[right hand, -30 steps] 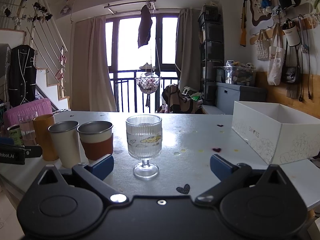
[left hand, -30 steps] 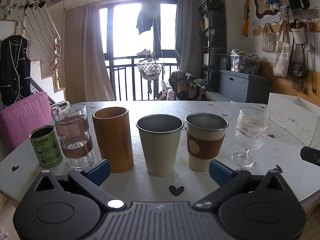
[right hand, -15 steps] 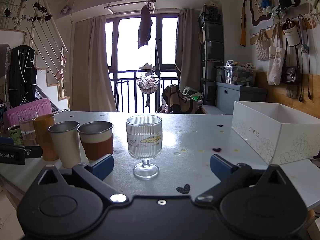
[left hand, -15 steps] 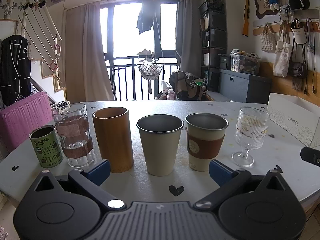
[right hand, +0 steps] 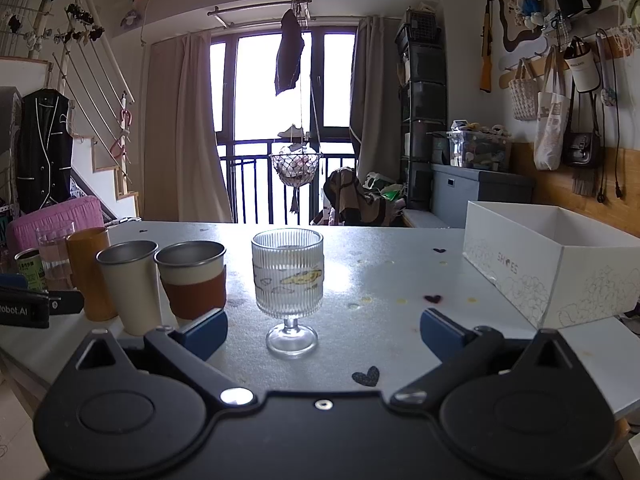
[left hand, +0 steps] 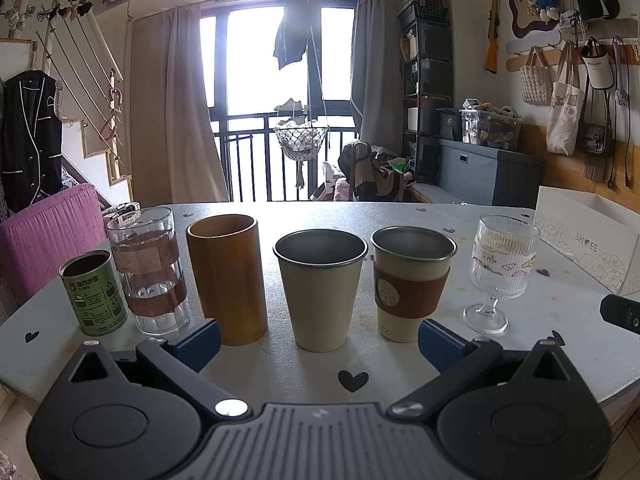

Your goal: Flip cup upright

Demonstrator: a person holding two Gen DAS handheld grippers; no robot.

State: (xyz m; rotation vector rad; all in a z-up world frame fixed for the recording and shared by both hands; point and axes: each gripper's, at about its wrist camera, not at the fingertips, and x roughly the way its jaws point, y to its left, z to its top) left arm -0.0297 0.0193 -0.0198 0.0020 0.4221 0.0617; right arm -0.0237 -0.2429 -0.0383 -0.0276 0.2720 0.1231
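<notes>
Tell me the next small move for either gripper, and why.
Probably none toward a flip: hold both back and check. The can, clear glass, wooden cup, cream cup, sleeved cup and goblet all stand rim up. The left gripper and right gripper are open, empty and short of the row.
</notes>
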